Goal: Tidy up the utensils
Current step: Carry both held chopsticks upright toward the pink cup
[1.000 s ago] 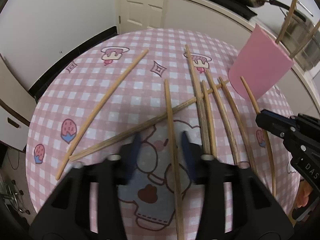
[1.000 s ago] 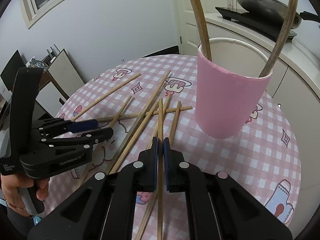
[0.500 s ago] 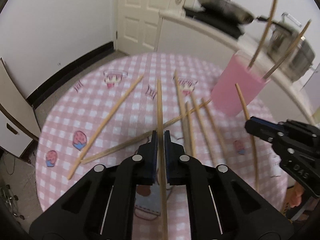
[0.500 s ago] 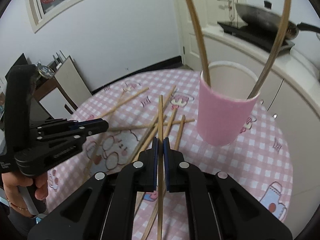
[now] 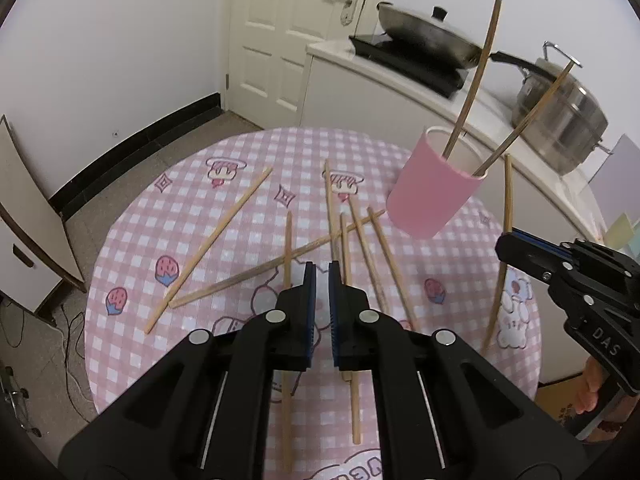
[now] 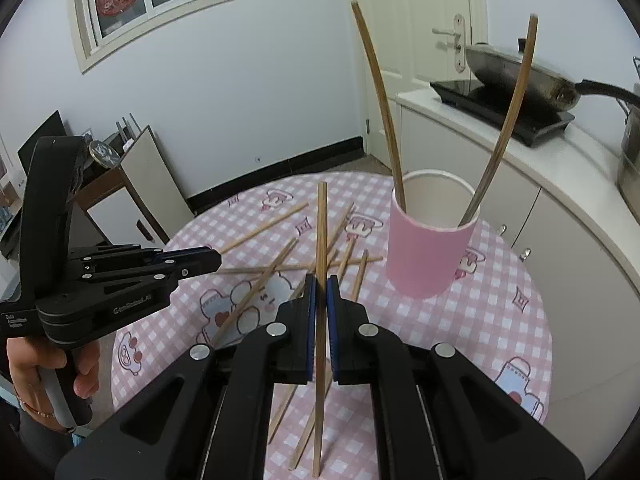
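Observation:
My right gripper (image 6: 319,280) is shut on a wooden chopstick (image 6: 321,224), held clear above the table; in the left wrist view this gripper (image 5: 500,242) grips the chopstick (image 5: 507,192) at the right. My left gripper (image 5: 322,280) is shut, and only cloth shows in the thin slit between its pads; in the right wrist view its tip (image 6: 218,258) carries nothing. Several loose chopsticks (image 5: 360,248) lie crossed on the pink checked table (image 5: 180,208). The pink cup (image 5: 432,196) (image 6: 424,256) stands upright at the far right with two chopsticks leaning in it.
Behind the table runs a white counter (image 5: 400,80) with a wok (image 5: 424,34) on a black hob and a steel pot (image 5: 560,120). A door (image 5: 296,20) is at the back. A person's hand (image 6: 24,360) holds the left gripper's handle.
Both grippers have risen. The left one closed on a chopstick, but now none shows between its pads and a chopstick lies on the cloth beneath it. The right one lifted its chopstick off the table.

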Demonstrator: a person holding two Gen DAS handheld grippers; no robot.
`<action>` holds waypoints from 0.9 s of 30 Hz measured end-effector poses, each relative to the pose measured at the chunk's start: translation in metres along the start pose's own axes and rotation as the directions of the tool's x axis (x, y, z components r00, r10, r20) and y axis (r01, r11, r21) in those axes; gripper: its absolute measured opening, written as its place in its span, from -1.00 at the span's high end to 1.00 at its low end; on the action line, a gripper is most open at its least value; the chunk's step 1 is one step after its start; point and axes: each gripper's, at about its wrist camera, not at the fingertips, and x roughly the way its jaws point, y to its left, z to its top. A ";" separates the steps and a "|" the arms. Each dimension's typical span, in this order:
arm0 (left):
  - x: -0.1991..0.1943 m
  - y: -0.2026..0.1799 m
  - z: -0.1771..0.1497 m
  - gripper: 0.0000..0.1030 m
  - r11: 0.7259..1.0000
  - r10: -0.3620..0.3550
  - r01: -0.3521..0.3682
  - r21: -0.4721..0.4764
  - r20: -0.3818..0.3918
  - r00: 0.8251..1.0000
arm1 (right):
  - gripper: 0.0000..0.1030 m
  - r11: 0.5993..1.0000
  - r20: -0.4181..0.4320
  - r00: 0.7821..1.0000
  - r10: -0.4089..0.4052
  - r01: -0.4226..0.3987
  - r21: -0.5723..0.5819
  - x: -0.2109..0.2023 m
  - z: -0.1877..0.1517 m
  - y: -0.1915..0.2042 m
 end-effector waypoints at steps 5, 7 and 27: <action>0.023 0.004 -0.004 0.44 1.000 0.021 -0.021 0.000 -0.067 0.997 | 0.92 1.000 -0.031 1.000 0.001 -0.001 0.003 0.013 -0.002 -0.001; 0.030 0.006 -0.006 -0.03 0.999 0.034 -0.034 -0.003 -0.062 0.997 | 0.92 1.000 -0.043 0.999 0.004 -0.003 0.006 0.020 -0.003 -0.002; 0.099 0.017 -0.008 0.88 0.996 0.085 -0.082 0.025 -0.167 0.982 | 0.91 1.000 -0.108 0.994 0.022 -0.020 0.018 0.066 -0.004 -0.014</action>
